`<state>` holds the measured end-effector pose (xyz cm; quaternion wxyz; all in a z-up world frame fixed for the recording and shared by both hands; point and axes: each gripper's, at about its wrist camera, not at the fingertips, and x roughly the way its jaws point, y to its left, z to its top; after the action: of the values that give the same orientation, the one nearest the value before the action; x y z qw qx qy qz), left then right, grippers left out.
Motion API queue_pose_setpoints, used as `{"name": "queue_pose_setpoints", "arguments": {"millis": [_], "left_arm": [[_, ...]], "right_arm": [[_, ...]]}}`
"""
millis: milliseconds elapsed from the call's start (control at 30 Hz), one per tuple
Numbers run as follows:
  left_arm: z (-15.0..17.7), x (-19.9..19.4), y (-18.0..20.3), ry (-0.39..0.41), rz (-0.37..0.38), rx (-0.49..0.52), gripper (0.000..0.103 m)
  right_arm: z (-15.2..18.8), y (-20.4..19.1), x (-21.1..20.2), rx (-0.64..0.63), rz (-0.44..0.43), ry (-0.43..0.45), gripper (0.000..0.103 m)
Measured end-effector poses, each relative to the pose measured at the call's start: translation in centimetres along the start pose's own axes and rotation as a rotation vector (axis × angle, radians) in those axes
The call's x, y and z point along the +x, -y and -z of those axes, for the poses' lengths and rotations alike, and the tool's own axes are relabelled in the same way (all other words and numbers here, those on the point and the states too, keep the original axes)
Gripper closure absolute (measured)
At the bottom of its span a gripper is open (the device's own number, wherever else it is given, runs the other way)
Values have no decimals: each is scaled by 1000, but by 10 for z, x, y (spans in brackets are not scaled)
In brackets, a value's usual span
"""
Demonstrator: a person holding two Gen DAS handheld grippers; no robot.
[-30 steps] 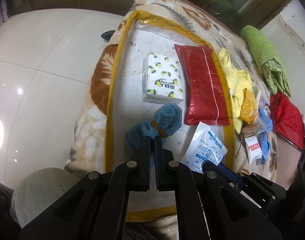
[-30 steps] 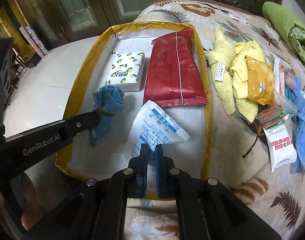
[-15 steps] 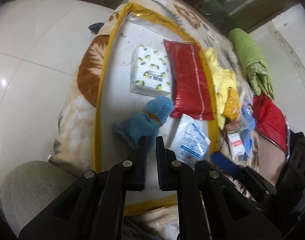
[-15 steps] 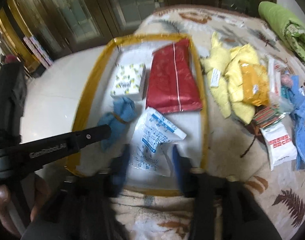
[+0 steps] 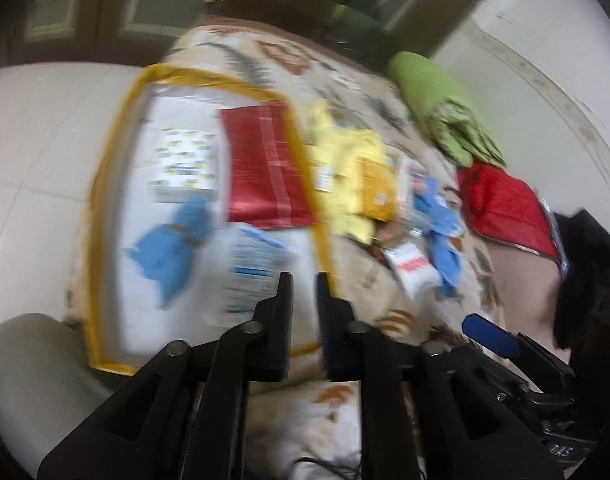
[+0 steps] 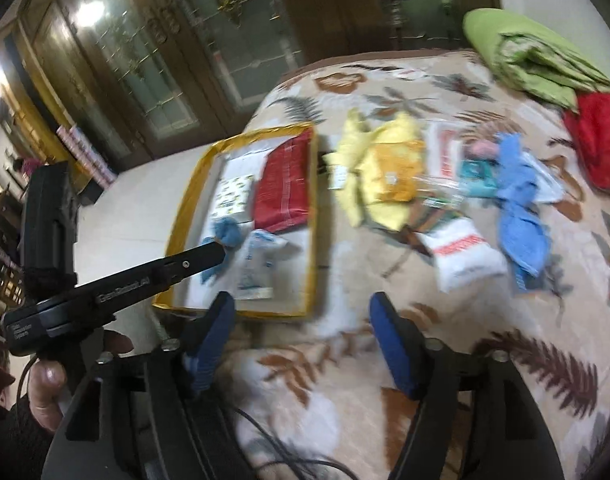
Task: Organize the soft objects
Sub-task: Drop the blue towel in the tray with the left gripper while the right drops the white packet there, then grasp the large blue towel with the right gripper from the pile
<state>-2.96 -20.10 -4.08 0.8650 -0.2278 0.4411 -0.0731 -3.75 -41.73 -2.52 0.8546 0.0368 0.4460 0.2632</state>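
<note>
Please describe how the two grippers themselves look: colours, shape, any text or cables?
Both are matte black linkage frames with silver pivot bolts. The left gripper has slim black jaws and a white GenRobot.AI marking on its side. The right gripper has ribbed blue pads; black cables run beneath it.

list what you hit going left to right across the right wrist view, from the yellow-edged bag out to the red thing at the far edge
yellow-edged bag → tissue pack → red packet → yellow cloth → white sachet with red print → blue cloth → red quilted item

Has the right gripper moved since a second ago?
Yes. The right gripper let go of the white packet, opened, and pulled back from the yellow-rimmed tray.
</note>
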Motion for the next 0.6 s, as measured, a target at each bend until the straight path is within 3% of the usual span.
{"name": "queue_pose_setpoints", "arguments": {"millis": [67,100,267,400,467,600], "left_arm": [[3,0,20,21,31,19,55],[3,0,26,29,35,23,53],[-2,20,55,3,24,66,53],[-3,44,62,-74,-19,72,53],[-2,59,74,-106,-50,129,53],[5,80,92,-155,-38,190,53]], "right_arm": [[5,14,-6,15,19,11,29],[6,19,-7,23,28,7,29],[11,57,-12,100,56,12,29],[10,86,-13,164,53,16,29],[9,95,-11,181,58,16,29],[7,112,-9,204,60,14,29]]}}
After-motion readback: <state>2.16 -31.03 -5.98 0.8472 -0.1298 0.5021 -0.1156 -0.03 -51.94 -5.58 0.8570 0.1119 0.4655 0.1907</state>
